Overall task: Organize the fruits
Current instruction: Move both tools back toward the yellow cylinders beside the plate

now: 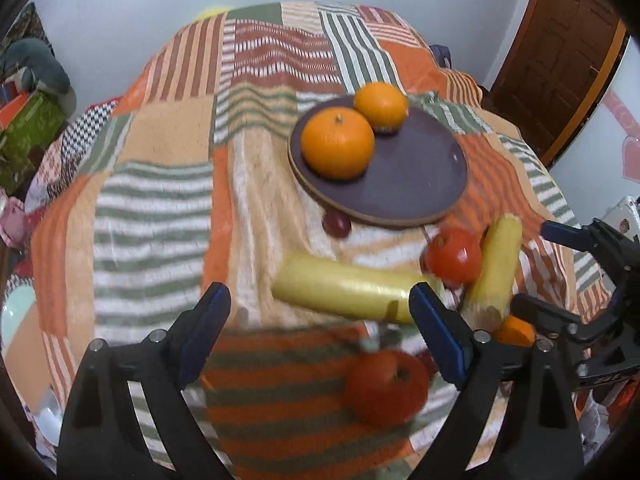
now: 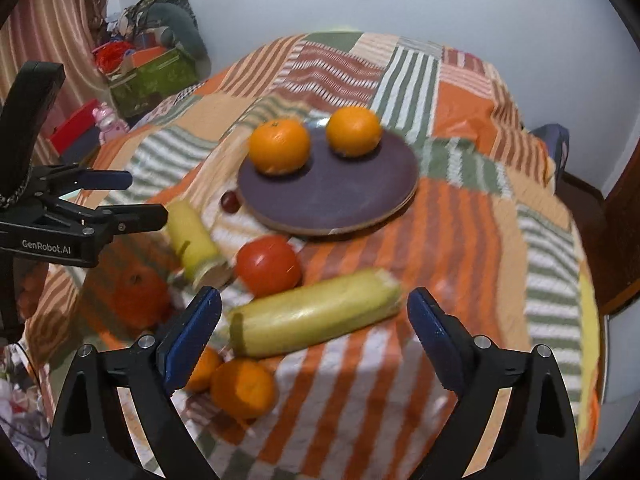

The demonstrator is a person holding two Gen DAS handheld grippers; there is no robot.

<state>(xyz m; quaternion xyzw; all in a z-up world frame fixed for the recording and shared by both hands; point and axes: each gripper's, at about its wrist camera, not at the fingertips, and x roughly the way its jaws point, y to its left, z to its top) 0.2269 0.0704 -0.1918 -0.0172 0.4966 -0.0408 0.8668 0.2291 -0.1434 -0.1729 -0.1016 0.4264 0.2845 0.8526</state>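
Tabletop [image 2: 460,240]: striped patchwork cloth [image 1: 160,208], white walls [image 2: 480,8], wooden door [image 1: 560,60]. Both grippers' fingers spread, empty.

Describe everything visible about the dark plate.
The plate is round, flat and dark purple-brown with a paler tan rim edge, matte like glazed ceramic. It lies on the striped blanket, slightly tilted on the soft folds. Two oranges sit on its far side; the rest is bare. A small grape lies beside its edge.
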